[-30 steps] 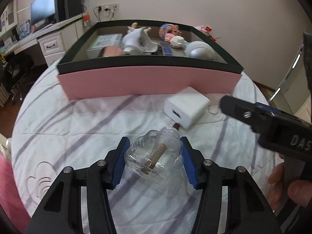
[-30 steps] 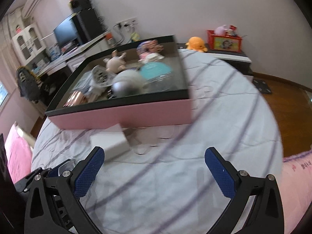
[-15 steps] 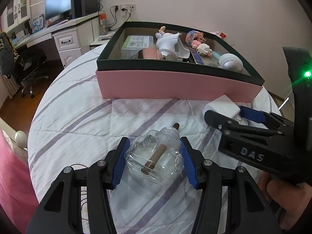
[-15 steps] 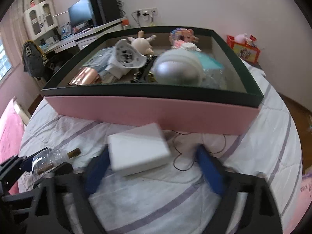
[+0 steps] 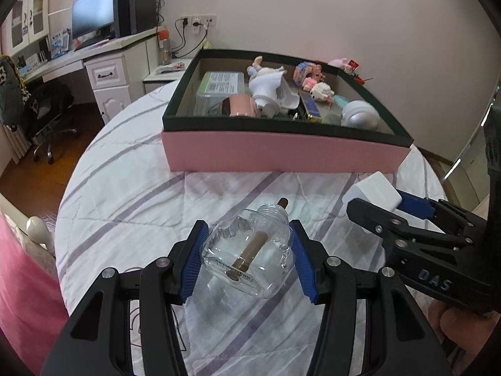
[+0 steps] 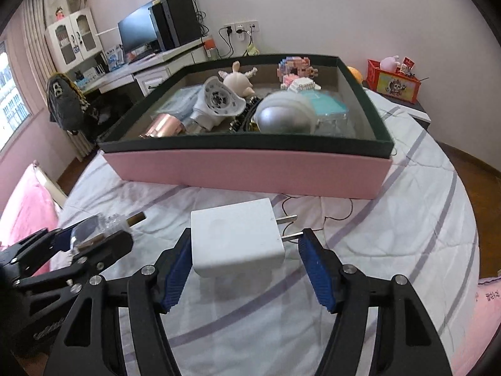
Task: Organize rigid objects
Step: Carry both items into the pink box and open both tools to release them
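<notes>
The left hand-held gripper (image 5: pixel 249 258) is clamping a clear glass bottle (image 5: pixel 250 257) between its blue pads, one pad pressing on each side. The bottle is lying on its side, its neck pointing away from the gripper, and a brown stick is lying inside it.

The right hand-held gripper (image 6: pixel 242 268) is sitting around a white power adapter (image 6: pixel 238 238). Its jaws have just been closing. The left pad is touching the adapter's side; the right pad is meeting the tip of one metal prong, the other prong standing just clear of it.

Both grippers are working over a striped quilt (image 5: pixel 131 206) covering a round surface. Ahead of both grippers, a pink box with a dark rim (image 6: pixel 250 172) is resting on the quilt, holding a silver dome, a pink cup, a white figure and block toys. The left gripper (image 6: pixel 72 250) is appearing at the left edge of the right wrist view.
</notes>
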Tool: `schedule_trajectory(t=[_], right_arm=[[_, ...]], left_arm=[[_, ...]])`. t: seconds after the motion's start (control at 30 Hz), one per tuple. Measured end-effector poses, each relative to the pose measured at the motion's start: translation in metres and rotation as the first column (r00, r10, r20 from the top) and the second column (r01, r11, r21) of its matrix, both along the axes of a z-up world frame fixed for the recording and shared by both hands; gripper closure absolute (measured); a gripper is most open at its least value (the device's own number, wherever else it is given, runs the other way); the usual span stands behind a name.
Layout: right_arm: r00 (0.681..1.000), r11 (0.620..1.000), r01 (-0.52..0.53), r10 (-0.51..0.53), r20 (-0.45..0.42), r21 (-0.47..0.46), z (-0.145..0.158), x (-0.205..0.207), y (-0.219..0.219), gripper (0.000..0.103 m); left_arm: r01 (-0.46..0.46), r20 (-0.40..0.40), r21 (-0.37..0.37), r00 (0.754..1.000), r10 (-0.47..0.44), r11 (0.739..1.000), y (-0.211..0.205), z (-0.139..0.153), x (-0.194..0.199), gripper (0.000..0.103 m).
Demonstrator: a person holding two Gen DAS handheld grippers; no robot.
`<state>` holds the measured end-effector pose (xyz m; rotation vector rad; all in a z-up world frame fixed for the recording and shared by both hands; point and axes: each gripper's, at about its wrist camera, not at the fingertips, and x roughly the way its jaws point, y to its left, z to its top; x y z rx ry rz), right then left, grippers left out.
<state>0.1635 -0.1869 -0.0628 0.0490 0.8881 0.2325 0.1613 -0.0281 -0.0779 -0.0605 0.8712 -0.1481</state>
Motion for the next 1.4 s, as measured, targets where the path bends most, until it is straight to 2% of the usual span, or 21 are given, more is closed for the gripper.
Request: schedule_trajectory(t=[0.33, 0.6, 0.77, 1.03, 1.23, 1.4], right_arm=[[0.996, 0.996, -0.026, 0.018, 0.092, 0.088, 0.056, -0.005, -0.013, 0.035], [0.982, 0.997, -0.032, 0.017, 0.188, 0.076, 0.103, 0.018, -0.021, 0.035], [0.976, 0.997, -0.031, 0.014, 0.218, 0.073, 0.118, 0.041, -0.022, 0.035], [0.983, 0.996, -0.024, 0.008, 0.186, 0.084, 0.108, 0.095, -0.025, 0.035], [0.993, 0.997, -0.003, -0.007, 0.121, 0.08, 0.082, 0.139, -0.03, 0.035], [0.997, 0.997, 0.0, -0.006, 0.077, 0.074, 0.063, 0.16, -0.028, 0.035]], left_arm=[[0.024, 0.11, -0.005, 0.994, -0.023, 1.0, 0.005, 0.051, 0.011, 0.05], [0.021, 0.202, -0.013, 0.979, -0.018, 1.0, 0.014, 0.094, 0.044, 0.05], [0.01, 0.231, -0.028, 0.973, -0.003, 1.0, 0.02, 0.11, 0.069, 0.05], [0.03, 0.21, -0.017, 0.977, -0.025, 0.999, 0.012, 0.106, 0.118, 0.05], [0.049, 0.162, -0.012, 0.986, -0.047, 0.999, -0.003, 0.084, 0.155, 0.05], [0.047, 0.12, -0.02, 0.992, -0.045, 0.999, -0.008, 0.067, 0.179, 0.05]])
